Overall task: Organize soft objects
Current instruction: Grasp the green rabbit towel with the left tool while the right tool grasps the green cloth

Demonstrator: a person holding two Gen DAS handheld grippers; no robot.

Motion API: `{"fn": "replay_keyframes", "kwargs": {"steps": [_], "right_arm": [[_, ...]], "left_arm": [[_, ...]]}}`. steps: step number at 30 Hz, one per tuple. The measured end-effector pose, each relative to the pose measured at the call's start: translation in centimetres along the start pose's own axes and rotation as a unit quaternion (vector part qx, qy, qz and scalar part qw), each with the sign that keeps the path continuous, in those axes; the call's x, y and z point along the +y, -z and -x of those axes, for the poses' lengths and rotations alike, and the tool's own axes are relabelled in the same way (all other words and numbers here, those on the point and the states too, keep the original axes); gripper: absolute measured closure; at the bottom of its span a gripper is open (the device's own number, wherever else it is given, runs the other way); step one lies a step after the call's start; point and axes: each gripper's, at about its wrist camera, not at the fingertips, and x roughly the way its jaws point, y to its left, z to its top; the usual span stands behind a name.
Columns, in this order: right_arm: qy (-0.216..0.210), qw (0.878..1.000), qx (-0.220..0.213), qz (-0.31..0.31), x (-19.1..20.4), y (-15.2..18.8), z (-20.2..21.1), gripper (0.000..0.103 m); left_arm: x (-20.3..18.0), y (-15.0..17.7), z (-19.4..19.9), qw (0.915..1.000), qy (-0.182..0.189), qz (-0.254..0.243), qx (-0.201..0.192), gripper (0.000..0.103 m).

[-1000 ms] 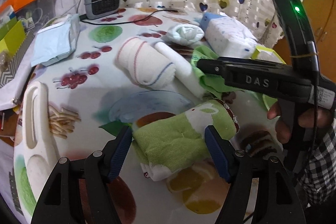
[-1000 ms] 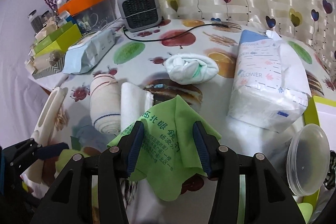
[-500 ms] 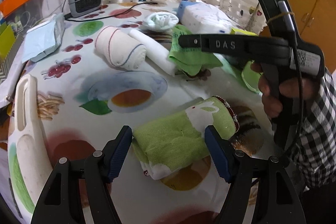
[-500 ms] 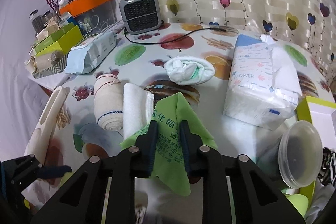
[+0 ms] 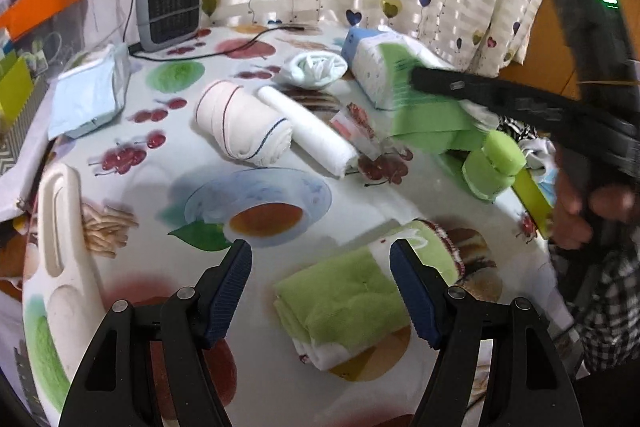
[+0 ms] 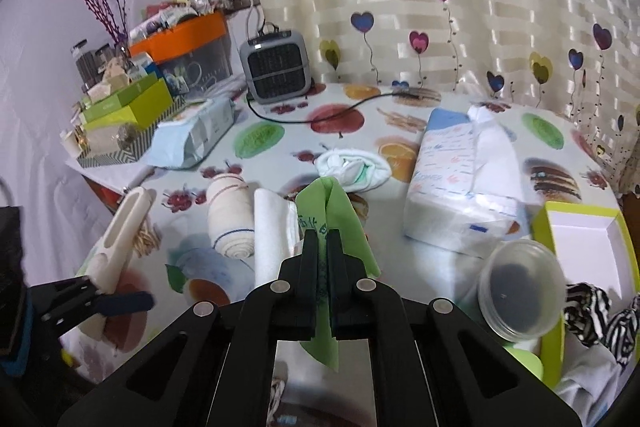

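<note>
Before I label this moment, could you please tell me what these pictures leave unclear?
- Left wrist view: the right gripper and green cloth are motion-blurred, so the grip is unreadable there.
- Right wrist view: the cloth's printed text is pinched between the fingers.
- Right wrist view: the left gripper is blurred and partly cut off.

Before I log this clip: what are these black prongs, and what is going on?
No robot here: a person holds a handheld two-finger tool in each hand, each with a fisheye camera looking along its fingers. One picture is from the left tool, the other from the right tool. The left tool is open over a folded green towel on the fruit-print tablecloth. The right tool has just closed, pinching a thin green cloth. Rolled white cloths and a tissue pack lie nearby.
</note>
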Motion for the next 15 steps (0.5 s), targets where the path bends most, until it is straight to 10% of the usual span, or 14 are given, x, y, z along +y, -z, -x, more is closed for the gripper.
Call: {"fn": "replay_keyframes", "kwargs": {"steps": [15], "right_arm": [[0.001, 1.0, -0.026, 0.007, 0.4, 1.8, 4.4, 0.099]], "left_arm": [[-3.0, 3.4, 0.5, 0.998, 0.042, -0.012, 0.046, 0.031]]}}
